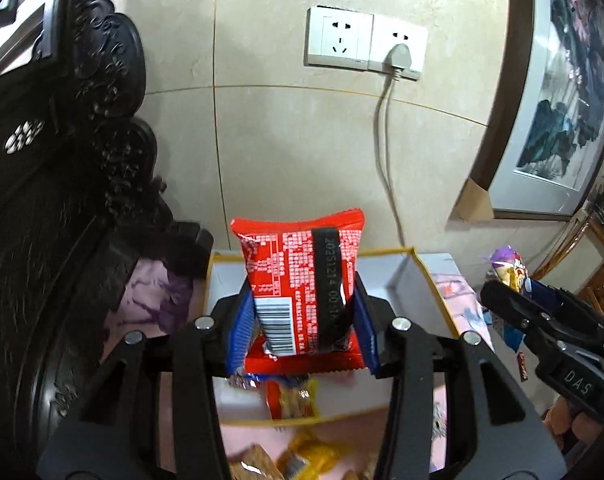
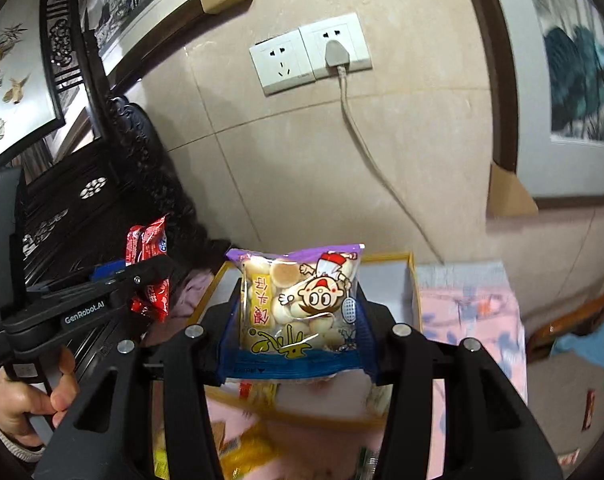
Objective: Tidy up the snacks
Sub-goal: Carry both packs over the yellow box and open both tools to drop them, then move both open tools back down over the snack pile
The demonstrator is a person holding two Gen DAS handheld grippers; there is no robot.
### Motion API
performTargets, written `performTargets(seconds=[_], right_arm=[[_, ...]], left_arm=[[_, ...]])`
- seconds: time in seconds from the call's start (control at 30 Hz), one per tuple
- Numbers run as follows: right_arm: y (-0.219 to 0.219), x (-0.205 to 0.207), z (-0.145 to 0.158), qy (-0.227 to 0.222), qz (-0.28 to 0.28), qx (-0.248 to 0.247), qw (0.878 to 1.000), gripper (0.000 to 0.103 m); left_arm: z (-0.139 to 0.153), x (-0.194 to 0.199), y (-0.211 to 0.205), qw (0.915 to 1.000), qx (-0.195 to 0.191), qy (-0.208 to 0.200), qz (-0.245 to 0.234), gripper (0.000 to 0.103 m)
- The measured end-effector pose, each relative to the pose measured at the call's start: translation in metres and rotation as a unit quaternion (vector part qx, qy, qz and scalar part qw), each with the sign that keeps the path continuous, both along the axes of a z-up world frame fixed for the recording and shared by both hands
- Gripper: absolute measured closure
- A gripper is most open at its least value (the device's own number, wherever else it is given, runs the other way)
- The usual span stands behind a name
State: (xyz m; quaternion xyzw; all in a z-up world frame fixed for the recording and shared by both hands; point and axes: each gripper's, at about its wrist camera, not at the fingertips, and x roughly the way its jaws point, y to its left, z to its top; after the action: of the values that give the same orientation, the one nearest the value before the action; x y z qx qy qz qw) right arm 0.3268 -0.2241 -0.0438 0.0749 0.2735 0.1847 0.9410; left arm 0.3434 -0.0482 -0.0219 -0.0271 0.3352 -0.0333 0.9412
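Midway: left claw (image 1: pixel 302 300) clenched on a glossy red foil snack packet (image 1: pixel 298 276), right claw (image 2: pixel 298 320) on a clear purple-edged bag of round biscuits (image 2: pixel 302 300), both above the yellow-rimmed white cardboard box (image 1: pixel 429 276). Still loose on the pink-clothed table (image 2: pixel 469 312): several yellow packets (image 2: pixel 246 452).

I read "2025" opening the date code on the black band of the red snack packet (image 1: pixel 298 280). The right gripper (image 1: pixel 513 284) says "DAS"; the left gripper (image 2: pixel 142 280) says "GenRobot.AI".
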Motion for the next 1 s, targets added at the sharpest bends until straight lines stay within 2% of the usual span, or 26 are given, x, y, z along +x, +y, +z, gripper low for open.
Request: performTargets(seconds=[0.07, 0.1, 0.13, 0.17, 0.2, 0.4, 0.5, 0.67, 0.8, 0.9, 1.0], right_arm=[[0.004, 0.01, 0.0, 0.0, -0.002, -0.003, 1.0, 0.052], [0.006, 0.015, 0.0, -0.001, -0.002, -0.004, 1.0, 0.047], [0.009, 0.019, 0.002, -0.001, -0.004, -0.005, 1.0, 0.036], [0.009, 0.02, 0.003, -0.004, -0.018, -0.008, 1.0, 0.014], [0.009, 0.018, 0.005, -0.009, -0.03, -0.01, 0.999, 0.001], [0.008, 0.007, 0.008, -0.011, -0.039, -0.013, 0.999, 0.001], [0.005, -0.004, 0.007, -0.006, -0.044, -0.023, 0.999, 0.001], [0.001, -0.028, 0.002, 0.003, -0.048, -0.036, 0.998, 0.001], [-0.003, -0.051, -0.009, 0.019, -0.048, -0.038, 0.998, 0.001], [-0.011, -0.072, -0.021, 0.03, -0.043, -0.026, 0.998, 0.001], [-0.026, -0.093, -0.045, 0.063, -0.036, -0.001, 0.997, 0.001]], left_arm=[[0.0, 0.009, 0.0, 1.0, 0.007, -0.005, 0.004, 0.016], [0.002, 0.012, -0.001, 0.9998, 0.017, -0.012, 0.007, 0.008], [0.003, 0.012, -0.003, 0.9996, 0.024, -0.017, 0.007, 0.002], [0.004, 0.012, -0.003, 0.9993, 0.029, -0.021, 0.013, 0.002], [0.007, 0.011, 0.0, 0.9991, 0.028, -0.025, 0.017, 0.002], [0.013, 0.002, 0.013, 0.9996, -0.011, -0.02, 0.017, 0.002], [0.016, -0.013, 0.014, 0.9994, -0.014, -0.028, 0.017, 0.002], [0.02, -0.044, 0.01, 0.9991, 0.008, -0.041, 0.009, 0.002], [0.012, -0.068, 0.009, 0.9995, 0.017, -0.024, 0.008, 0.002], [0.005, -0.09, 0.015, 0.9998, 0.008, -0.01, 0.016, 0.002], [-0.009, -0.119, 0.028, 0.9996, -0.007, 0.009, 0.026, 0.002]])
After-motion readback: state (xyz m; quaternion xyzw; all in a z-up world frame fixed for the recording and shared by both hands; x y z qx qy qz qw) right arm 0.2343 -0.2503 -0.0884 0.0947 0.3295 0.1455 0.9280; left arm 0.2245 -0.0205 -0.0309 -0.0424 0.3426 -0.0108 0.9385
